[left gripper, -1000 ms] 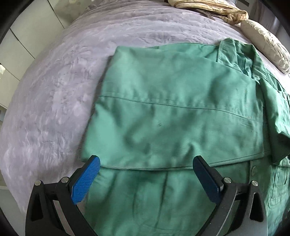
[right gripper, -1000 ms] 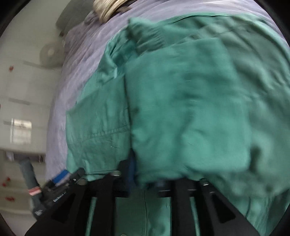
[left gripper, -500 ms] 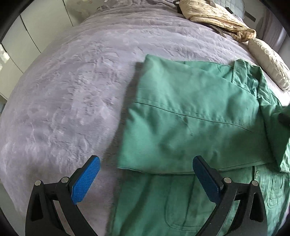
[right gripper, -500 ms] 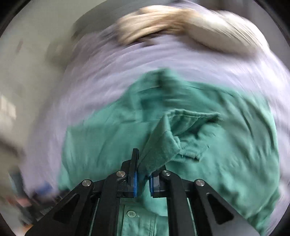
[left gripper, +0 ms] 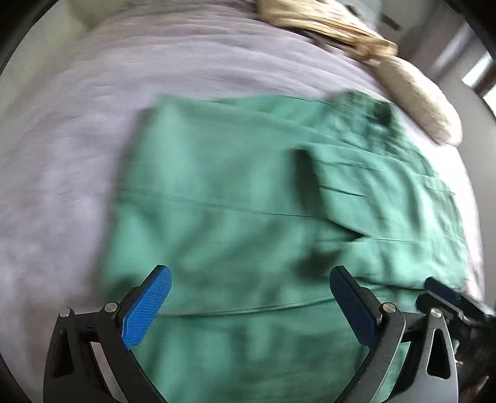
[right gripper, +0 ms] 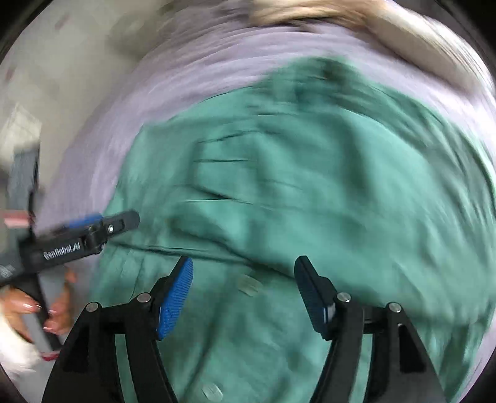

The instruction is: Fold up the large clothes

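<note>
My left hand-held gripper (left gripper: 249, 305) hangs over the near part of the green garment (left gripper: 235, 198), its blue pads spread wide and nothing caught between them; the cloth lies flat underneath, not pinched. My right hand-held gripper (right gripper: 243, 291) is over the same garment (right gripper: 310, 192), and its jaws are opening: the pads stand apart and no fabric is pressed between them, only the buttoned front of the garment showing below in the gap. The garment lies on the bed, spread over the lilac bedspread (left gripper: 77, 139), with its sides folded in towards the middle so that one folded panel overlaps another on the right of the left wrist view. A white button (right gripper: 248, 283) shows on the placket just ahead of my right pads, and another near the bottom edge of that view. Beyond the garment, at the far end of the bed, lie a beige crumpled cloth (left gripper: 325, 28) and a pale pillow (left gripper: 424, 102), both apart from the green fabric. In the right wrist view my left gripper shows from the side at the garment's left edge, with my fingers (right gripper: 28, 307) wrapped round its handle. Both views are blurred, so finer seams are hard to read.
</note>
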`<state>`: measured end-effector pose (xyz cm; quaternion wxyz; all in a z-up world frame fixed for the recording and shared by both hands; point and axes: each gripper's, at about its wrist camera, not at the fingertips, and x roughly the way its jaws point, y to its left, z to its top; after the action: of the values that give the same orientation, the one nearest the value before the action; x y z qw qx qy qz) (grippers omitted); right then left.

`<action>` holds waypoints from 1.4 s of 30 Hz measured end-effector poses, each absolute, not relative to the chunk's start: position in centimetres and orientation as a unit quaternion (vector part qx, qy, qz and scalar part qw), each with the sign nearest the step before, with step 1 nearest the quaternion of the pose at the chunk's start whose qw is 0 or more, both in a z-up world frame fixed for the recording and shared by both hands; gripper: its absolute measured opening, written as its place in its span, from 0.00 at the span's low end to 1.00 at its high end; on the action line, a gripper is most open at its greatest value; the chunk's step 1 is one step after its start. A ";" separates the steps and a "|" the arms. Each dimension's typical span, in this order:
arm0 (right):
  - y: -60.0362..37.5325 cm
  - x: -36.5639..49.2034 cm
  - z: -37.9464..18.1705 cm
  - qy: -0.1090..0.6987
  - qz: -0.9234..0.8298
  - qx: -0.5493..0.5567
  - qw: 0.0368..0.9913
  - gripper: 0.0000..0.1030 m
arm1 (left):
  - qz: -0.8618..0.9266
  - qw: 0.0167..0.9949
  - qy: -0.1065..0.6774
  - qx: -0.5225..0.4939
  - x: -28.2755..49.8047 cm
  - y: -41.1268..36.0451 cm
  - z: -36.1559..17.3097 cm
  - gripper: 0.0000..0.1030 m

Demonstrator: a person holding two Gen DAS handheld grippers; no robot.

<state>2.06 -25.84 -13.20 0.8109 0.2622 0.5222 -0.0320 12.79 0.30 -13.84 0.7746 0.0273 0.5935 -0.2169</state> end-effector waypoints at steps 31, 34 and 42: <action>-44.6 -11.9 -16.7 0.398 -0.170 0.555 0.710 0.09 | -0.204 0.777 0.590 0.083 13.1 -4.3 -14.5 0.20; -43.7 -10.7 -12.8 0.393 -0.106 0.513 0.756 0.23 | -0.188 0.780 0.593 0.075 13.1 -2.6 -13.8 0.20; -50.7 -1.7 -12.4 0.399 -0.155 0.433 0.793 0.76 | -0.207 0.793 0.568 0.073 13.5 -6.3 -12.4 0.20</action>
<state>-1.72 -50.74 -12.38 0.7933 0.4331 0.3989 -0.1551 13.50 -6.33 -12.39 0.7935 0.0730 0.5676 -0.2072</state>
